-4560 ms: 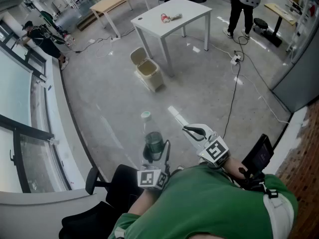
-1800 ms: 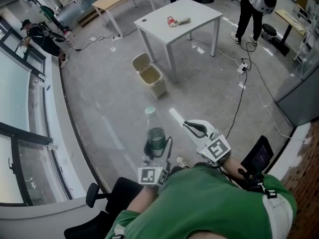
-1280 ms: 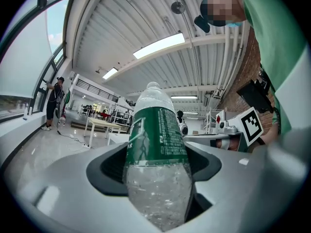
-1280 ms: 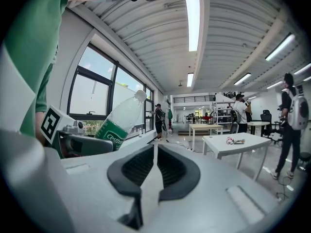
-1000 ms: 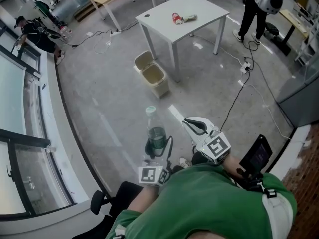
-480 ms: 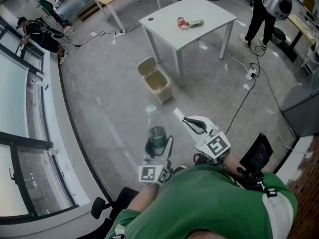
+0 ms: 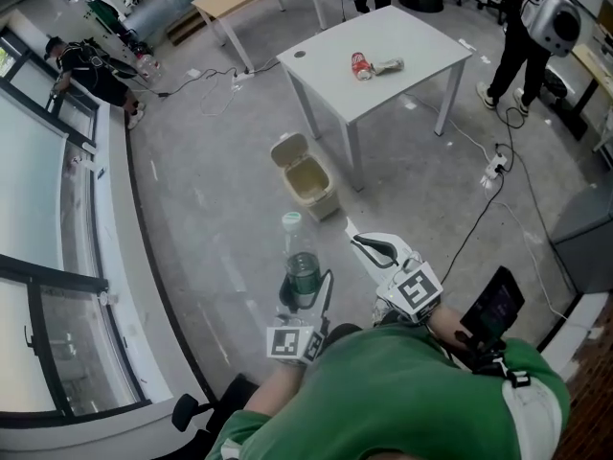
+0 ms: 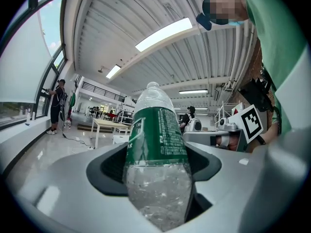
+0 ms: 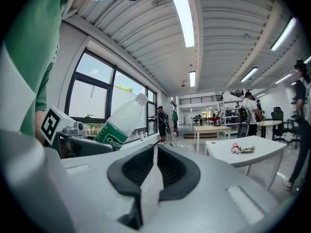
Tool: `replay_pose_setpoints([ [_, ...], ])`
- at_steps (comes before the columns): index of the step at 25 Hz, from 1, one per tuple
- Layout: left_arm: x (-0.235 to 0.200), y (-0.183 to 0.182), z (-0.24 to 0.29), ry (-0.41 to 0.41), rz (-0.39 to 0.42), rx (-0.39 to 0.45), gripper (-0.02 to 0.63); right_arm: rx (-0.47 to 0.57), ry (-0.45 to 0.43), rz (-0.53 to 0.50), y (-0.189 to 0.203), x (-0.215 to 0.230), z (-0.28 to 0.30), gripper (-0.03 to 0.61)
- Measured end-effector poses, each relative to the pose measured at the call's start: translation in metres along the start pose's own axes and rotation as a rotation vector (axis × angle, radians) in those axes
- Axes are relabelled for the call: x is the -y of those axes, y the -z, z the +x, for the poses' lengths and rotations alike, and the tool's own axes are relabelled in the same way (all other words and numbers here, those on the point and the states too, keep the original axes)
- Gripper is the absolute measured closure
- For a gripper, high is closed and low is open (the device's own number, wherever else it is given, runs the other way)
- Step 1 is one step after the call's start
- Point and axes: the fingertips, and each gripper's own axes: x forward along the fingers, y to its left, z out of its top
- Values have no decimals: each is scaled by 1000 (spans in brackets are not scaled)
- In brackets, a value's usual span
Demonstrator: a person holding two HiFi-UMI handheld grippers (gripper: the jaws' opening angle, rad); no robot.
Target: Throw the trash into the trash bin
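Trash bin (image 7: pixel 311 182) closer; base of bottle (image 7: pixel 301 266) unseen

Plastic bottle (image 7: pixel 300 262) and trash bin (image 7: pixel 322 203)
Green-labelled and white-capped, the bottle stands upright, clamped in the left gripper (image 7: pixel 301 300); the beige bin stands well apart, lid flipped open.

Bright, even light comes from the windows (image 7: pixel 38 209) left of the table (image 7: pixel 421 41) and from ceiling lights (image 9: pixel 182 6). Pale glare streaks mark the floor (image 7: pixel 220 190) beside the table, with soft shadow beneath it. Both gripper views bulge, with black corners; the near bottle (image 8: pixel 158 144) is slightly blurred.
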Motion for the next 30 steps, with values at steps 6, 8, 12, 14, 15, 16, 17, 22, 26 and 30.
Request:
replay_pose_setpoints([
  [6, 5, -4, 25, -26, 7, 8, 275, -5, -6, 7, -1, 32, 5, 551],
  [8, 4, -6, 31, -32, 11, 5, 276, -3, -4, 3, -3, 41, 9, 551],
  [12, -6, -7, 42, -48, 8, -9, 275, -13, -1, 6, -2, 53, 21, 551],
  [14, -13, -6, 48, -49, 4, -17, 276, -7, -3, 7, -3, 56, 29, 551],
  [15, -17, -5, 52, -48, 1, -19, 276, -12, 0, 4, -3, 59, 33, 551],
  [16, -20, -4, 58, -47, -1, -20, 276, -21, 6, 3, -3, 63, 38, 551],
  [17, -24, -3, 64, -44, -3, -20, 276, -28, 9, 5, -3, 67, 43, 551],
  [22, -46, -5, 105, -10, -11, -19, 276, -35, 8, 3, 0, 90, 75, 551],
  [26, -72, -12, 138, 10, -10, -8, 276, -46, 42, -14, -8, 114, 105, 551],
  [30, -102, -19, 163, 13, -12, -2, 276, -46, 59, -26, -14, 130, 138, 551],
])
